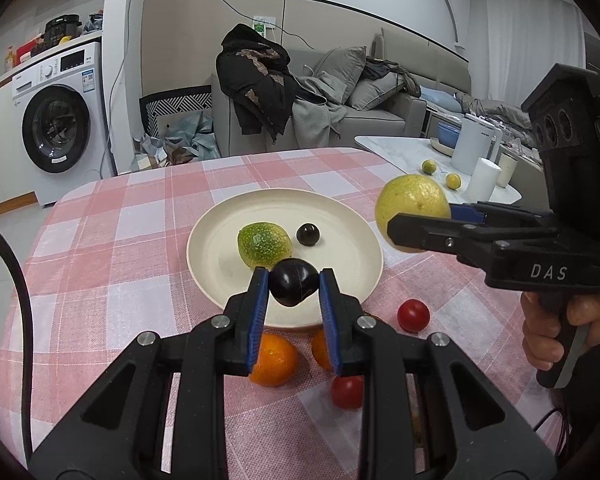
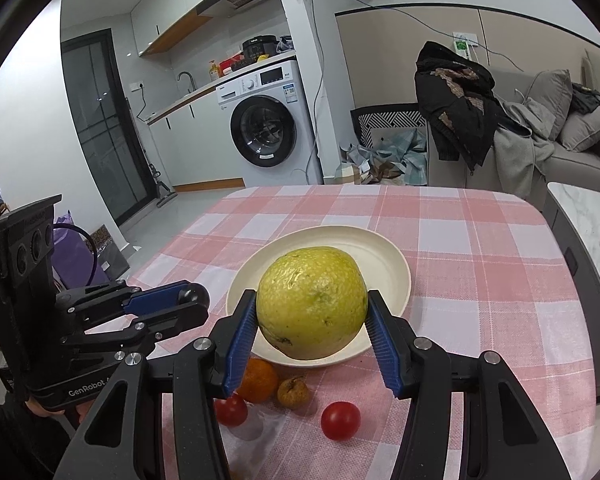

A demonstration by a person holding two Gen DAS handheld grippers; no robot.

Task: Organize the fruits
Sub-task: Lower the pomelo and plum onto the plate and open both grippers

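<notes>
A cream plate [image 1: 340, 248] sits on the pink checked tablecloth, holding a green citrus [image 1: 264, 244] and a small dark round fruit [image 1: 308, 235]. My left gripper [image 1: 294, 280] is shut on a dark plum [image 1: 288, 286] above the plate's near rim. My right gripper [image 2: 312, 312] is shut on a large yellow-green citrus [image 2: 312, 302], which hangs over the plate [image 2: 380, 248] and hides its middle. In the left wrist view that citrus [image 1: 414, 200] hovers by the plate's right edge. The left gripper [image 2: 188, 300] shows at the left of the right wrist view.
In front of the plate lie an orange [image 2: 258, 380], a brown wrinkled fruit [image 2: 294, 392] and two tomatoes [image 2: 231, 410] [image 2: 340, 420]. A white side table [image 1: 400, 152] to the right carries a kettle, cups and small limes. A hand [image 1: 556, 332] grips the right handle.
</notes>
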